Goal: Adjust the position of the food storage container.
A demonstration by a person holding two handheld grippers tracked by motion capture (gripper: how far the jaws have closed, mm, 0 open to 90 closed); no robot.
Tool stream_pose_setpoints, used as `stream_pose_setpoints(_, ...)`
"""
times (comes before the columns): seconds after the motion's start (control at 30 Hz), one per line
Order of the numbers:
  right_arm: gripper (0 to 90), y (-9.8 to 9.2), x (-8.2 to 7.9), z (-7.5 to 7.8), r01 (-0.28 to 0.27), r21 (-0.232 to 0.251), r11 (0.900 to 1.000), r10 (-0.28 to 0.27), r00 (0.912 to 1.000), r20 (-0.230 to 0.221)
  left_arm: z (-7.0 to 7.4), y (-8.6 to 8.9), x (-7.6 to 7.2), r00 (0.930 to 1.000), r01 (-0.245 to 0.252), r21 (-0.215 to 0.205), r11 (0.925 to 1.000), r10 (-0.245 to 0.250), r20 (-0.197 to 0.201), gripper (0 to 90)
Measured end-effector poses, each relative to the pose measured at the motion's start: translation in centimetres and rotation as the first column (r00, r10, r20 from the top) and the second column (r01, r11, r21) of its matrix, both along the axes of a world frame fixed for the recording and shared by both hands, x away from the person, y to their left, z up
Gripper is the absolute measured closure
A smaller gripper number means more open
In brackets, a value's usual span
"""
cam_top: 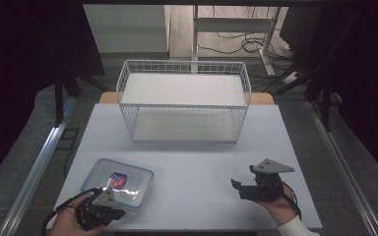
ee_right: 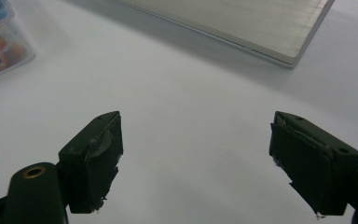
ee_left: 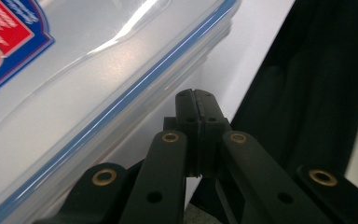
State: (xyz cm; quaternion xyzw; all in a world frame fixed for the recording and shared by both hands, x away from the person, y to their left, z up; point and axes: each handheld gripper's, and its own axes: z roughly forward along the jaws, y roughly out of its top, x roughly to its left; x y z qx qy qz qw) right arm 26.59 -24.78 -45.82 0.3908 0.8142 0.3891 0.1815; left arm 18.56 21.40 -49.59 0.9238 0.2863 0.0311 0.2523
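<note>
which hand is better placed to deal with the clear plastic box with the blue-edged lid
Left. The left gripper sits right at the near edge of the clear plastic box with the blue-edged lid, jaws shut and empty beside its rim. The right gripper rests open over bare white table, well off to the side.

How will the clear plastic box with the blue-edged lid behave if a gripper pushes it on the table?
The plastic box looks rigid and low, so it should probably slide rather than tip. Its glossy lid reflects light, so pads may slip on it. It seems light, though its contents are unclear.
</note>
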Motion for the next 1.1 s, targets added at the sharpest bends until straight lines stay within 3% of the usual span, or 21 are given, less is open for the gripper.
stream_pose_setpoints(0.1,17.7,0.0,0.0,0.0,-0.001,-0.001,1.000,0.001,1.0000,0.001,-0.3,-0.1,0.2,1.0000,-0.009,0.029,0.9995,0.009,0.004,90.0)
stream_pose_setpoints(0.13,17.7,0.0,0.0,0.0,0.000,-0.001,1.000,0.000,1.0000,0.000,-0.6,-0.3,0.2,0.9996,-0.021,0.062,0.9979,0.020,0.019,90.0)
stream_pose_setpoints(0.43,17.7,0.0,0.1,-0.1,-0.001,-0.003,1.000,0.001,1.0000,-0.001,-0.9,-0.9,1.0,0.9992,-0.035,0.072,0.9968,0.034,0.020,90.0)
stream_pose_setpoints(0.53,17.7,0.1,0.1,-0.1,0.000,-0.004,1.000,0.000,1.0000,0.001,-0.9,-1.1,1.7,0.9982,-0.052,0.086,0.9950,0.049,0.033,90.0)
stream_pose_setpoints(0.7,17.7,0.2,0.1,-0.1,-0.004,-0.008,1.000,0.004,1.0000,-0.002,-1.0,-1.3,2.9,0.9954,-0.092,0.067,0.9935,0.089,0.035,90.0)
stream_pose_setpoints(1.03,17.7,0.1,0.1,-0.2,0.000,-0.006,1.000,0.000,1.0000,-0.005,-1.1,-1.7,3.9,0.9885,-0.151,0.062,0.9866,0.150,0.018,90.0)
stream_pose_setpoints(1.1,17.7,0.2,0.1,-0.2,0.000,-0.012,1.000,0.000,1.0000,-0.005,-1.1,-2.0,4.2,0.9895,-0.144,0.076,0.9866,0.143,0.020,90.0)
